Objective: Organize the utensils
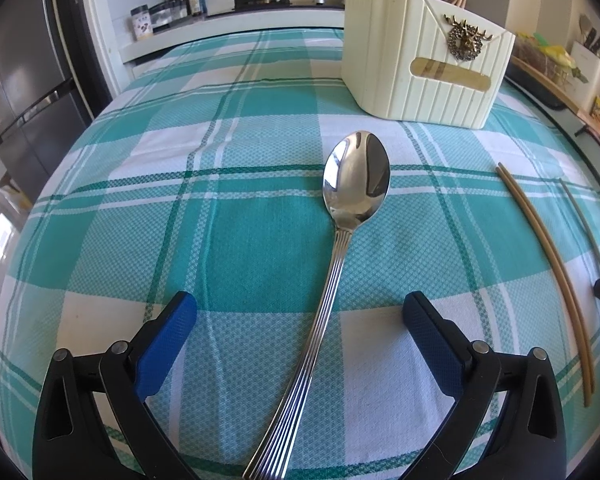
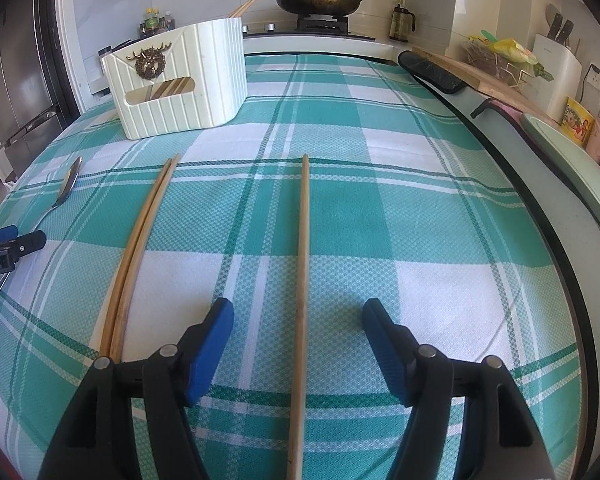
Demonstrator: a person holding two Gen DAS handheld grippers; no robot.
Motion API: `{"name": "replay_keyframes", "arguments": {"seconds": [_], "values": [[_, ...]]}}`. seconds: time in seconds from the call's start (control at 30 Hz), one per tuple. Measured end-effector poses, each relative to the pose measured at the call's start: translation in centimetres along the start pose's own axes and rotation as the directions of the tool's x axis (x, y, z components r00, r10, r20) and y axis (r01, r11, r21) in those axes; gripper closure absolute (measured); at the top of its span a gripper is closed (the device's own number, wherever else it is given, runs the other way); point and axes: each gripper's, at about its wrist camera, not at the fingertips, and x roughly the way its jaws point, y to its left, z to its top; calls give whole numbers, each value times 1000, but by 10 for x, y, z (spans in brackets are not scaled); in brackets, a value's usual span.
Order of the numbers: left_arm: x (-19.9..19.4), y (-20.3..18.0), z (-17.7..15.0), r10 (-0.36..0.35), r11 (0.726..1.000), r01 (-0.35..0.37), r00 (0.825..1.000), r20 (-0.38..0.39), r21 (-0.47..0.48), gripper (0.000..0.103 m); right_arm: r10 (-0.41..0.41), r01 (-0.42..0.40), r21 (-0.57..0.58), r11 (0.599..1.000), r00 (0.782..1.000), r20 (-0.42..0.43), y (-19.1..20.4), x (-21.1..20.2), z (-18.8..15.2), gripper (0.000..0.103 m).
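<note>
Landmark: cream utensil holder point(image 1: 424, 76) with a stag emblem stands upright at the far end of the teal checked tablecloth point(image 1: 228, 240), chopsticks already poking out the top.
Spoon: steel spoon point(image 1: 352, 188) lies flat on the cloth just short of the holder, bowl toward it, handle running back.
Left gripper point(image 1: 300, 312): jaws wide apart, straddling the spoon's handle, pads clear of it.
Chopsticks: a pair of chopsticks point(image 2: 140, 248) lies side by side, nearer than the holder; a single chopstick point(image 2: 303, 280) lies further from it.
Right gripper point(image 2: 298, 316): jaws apart, the single chopstick between them, untouched.
</note>
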Motion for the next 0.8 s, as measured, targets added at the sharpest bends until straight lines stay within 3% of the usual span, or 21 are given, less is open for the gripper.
{"name": "replay_keyframes", "arguments": {"seconds": [0.8], "values": [[1,-1,1,1,1000,-1,1000,-7,-31,0,-33,33,21,999,999,-6,3,-1,-2,24]]}}
